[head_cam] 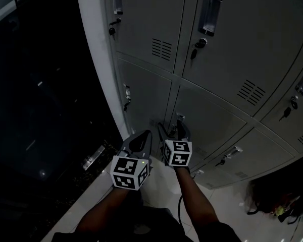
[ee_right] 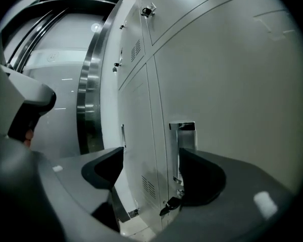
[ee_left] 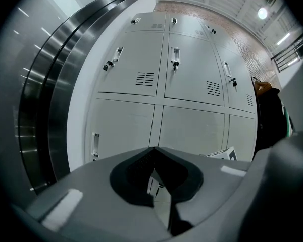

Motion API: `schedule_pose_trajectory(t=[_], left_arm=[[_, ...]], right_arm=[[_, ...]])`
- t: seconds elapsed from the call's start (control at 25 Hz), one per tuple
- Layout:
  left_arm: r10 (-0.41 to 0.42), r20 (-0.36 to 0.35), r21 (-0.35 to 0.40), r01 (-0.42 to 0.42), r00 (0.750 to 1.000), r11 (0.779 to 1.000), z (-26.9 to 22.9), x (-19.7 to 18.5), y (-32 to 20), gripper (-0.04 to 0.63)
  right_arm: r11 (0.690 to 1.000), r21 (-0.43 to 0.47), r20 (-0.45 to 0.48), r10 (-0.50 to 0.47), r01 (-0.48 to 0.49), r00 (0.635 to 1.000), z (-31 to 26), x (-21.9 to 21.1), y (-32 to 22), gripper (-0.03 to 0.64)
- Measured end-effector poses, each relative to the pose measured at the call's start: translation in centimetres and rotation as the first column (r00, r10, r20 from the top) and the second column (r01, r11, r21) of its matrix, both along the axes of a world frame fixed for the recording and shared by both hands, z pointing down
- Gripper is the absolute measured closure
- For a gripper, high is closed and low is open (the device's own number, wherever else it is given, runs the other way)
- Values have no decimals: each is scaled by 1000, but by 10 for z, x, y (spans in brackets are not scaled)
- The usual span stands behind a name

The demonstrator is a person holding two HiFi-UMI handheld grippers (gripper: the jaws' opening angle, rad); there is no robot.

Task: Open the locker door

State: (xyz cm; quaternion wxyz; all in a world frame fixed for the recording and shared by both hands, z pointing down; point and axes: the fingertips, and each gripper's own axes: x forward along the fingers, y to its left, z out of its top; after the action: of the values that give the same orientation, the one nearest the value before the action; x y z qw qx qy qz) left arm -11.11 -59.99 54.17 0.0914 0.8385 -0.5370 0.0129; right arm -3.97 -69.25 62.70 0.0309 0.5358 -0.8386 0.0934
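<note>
Grey jaws of my right hand-held gripper [ee_right: 151,171] stand wide apart, clamped on nothing. Just ahead, beside the right jaw, is the recessed handle [ee_right: 184,135] of the closed locker door [ee_right: 232,100], with a key [ee_right: 170,204] below it. My left hand-held gripper [ee_left: 154,150] is empty, jaws together, facing the lockers [ee_left: 192,74]
</note>
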Motion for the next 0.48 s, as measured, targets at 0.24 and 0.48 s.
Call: schedule_pose_trajectory(t=[0.24, 0.48], left_arm=[[10, -6, -4, -10, 1000, 1000, 11, -3, -11, 589], [11, -12, -8, -12, 1000, 1000, 13, -6, -16, 589]], right_arm=[[999, 27, -16, 42, -42, 999, 5, 2, -11, 304], [997, 27, -2, 71, -71, 997, 6, 6, -14, 333]])
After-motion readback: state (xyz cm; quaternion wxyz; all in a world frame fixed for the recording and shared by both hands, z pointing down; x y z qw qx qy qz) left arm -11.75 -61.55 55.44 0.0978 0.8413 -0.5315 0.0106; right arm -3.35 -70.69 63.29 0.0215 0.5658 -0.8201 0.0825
